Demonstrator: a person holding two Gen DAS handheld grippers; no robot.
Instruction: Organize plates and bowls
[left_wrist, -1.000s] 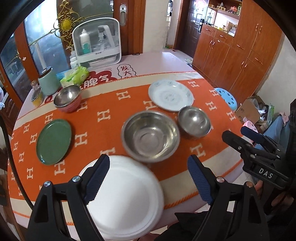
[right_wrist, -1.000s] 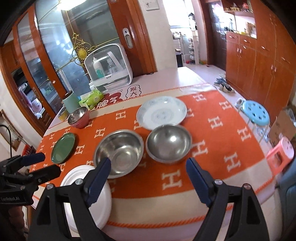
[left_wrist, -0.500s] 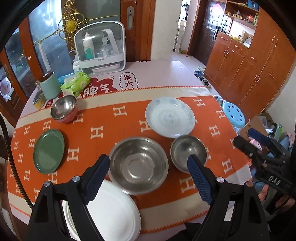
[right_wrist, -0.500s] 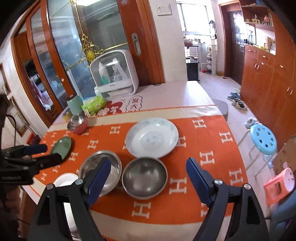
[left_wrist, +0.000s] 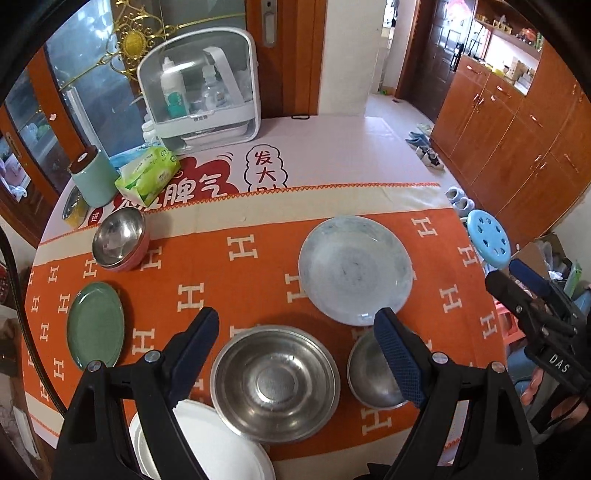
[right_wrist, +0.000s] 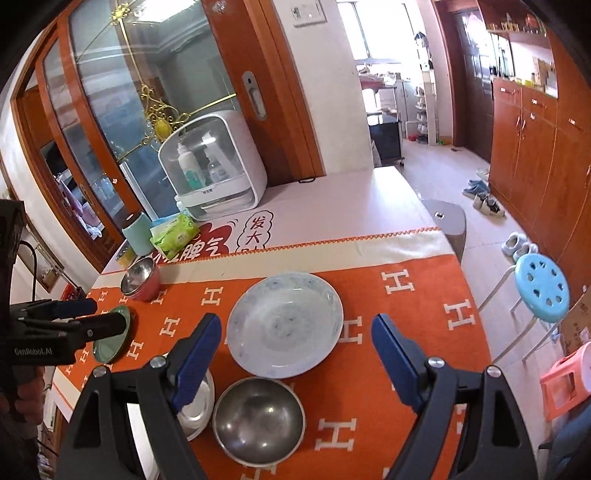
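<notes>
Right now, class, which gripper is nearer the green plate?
Left. The left gripper hovers open right over the green plate; the right gripper hangs open over the pale blue plate, well across the table.

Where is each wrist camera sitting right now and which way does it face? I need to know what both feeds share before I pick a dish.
Left wrist: on the left gripper, angled down at the large steel bowl, white plate and green plate; the right gripper shows at its right edge.
Right wrist: on the right gripper, angled down at the pale blue plate and small steel bowl; the left gripper shows at its left edge.
Shared: both steel bowls, pale blue plate, green plate, pink bowl, orange cloth. Both grippers open, empty.
</notes>
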